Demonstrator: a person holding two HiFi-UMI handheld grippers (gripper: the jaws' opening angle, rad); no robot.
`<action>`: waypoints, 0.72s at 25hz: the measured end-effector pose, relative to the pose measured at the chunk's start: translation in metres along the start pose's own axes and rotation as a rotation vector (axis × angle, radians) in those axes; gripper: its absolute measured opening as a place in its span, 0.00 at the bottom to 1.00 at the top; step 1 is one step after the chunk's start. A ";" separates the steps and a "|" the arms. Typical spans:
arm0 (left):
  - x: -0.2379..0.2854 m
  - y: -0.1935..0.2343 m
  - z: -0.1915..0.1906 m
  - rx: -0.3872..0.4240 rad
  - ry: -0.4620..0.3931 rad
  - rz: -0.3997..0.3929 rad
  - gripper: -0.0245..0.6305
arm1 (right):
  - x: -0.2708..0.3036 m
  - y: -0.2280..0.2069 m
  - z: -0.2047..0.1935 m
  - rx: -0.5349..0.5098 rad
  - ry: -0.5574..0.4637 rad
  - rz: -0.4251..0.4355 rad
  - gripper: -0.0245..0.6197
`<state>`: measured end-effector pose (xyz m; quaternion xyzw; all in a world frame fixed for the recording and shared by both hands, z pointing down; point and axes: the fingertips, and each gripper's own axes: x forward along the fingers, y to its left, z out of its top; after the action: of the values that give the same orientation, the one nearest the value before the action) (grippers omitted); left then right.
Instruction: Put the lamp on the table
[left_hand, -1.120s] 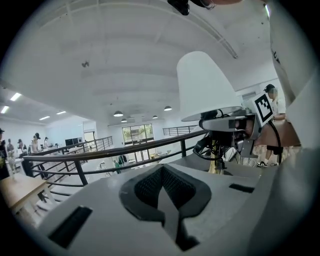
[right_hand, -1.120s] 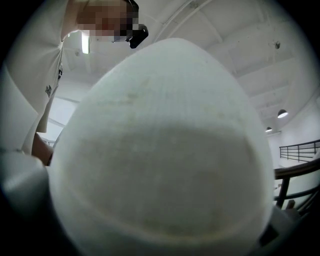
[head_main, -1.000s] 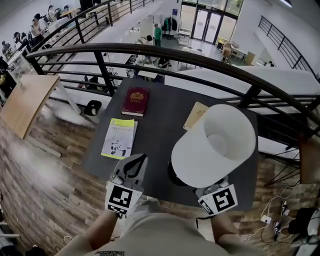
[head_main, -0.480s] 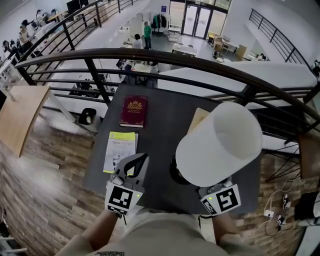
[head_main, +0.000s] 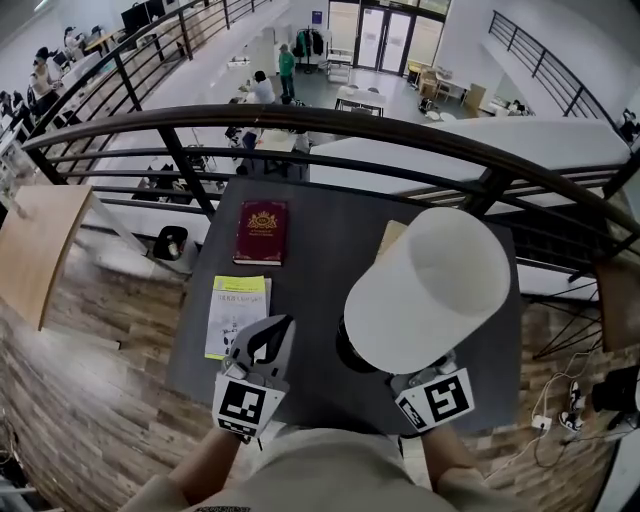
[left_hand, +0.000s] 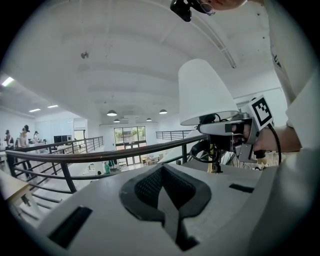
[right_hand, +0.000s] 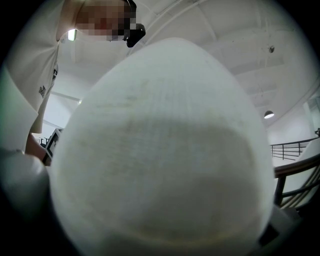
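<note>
Two grippers in play. Left gripper: jaws closed tip to tip, nothing between them, hovering over the near edge of the table at about 7 o'clock. Right gripper: its own view is filled by the white shade, so the jaws cannot be seen there. The left gripper view shows it from the side, clamped partway closed on the lamp just under the shade, above the brass stem. One lamp, roughly upright over the table's 4 o'clock quarter, its dark base showing under the shade's near-left rim. Whether the base touches the tabletop cannot be told. One dark table, set against one curved black rail at its far side. Three flat items lie on the table: one red book at 11 o'clock, one yellow booklet at 8 o'clock just beyond the left gripper, and one tan pad at 1 o'clock, partly hidden behind the shade.
</note>
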<state>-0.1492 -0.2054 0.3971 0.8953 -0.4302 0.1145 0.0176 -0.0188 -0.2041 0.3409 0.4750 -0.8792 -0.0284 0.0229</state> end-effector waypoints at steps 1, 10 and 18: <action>0.002 -0.002 0.000 -0.003 0.002 0.000 0.04 | 0.000 -0.001 -0.001 -0.002 0.007 0.004 0.18; 0.013 0.012 0.002 -0.047 -0.009 0.066 0.04 | 0.011 -0.009 -0.006 -0.003 0.012 0.045 0.18; 0.035 0.031 0.015 -0.028 -0.036 0.105 0.04 | 0.043 -0.030 0.000 -0.004 -0.020 0.071 0.18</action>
<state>-0.1492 -0.2535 0.3885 0.8731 -0.4783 0.0934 0.0162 -0.0175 -0.2560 0.3394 0.4430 -0.8957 -0.0341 0.0159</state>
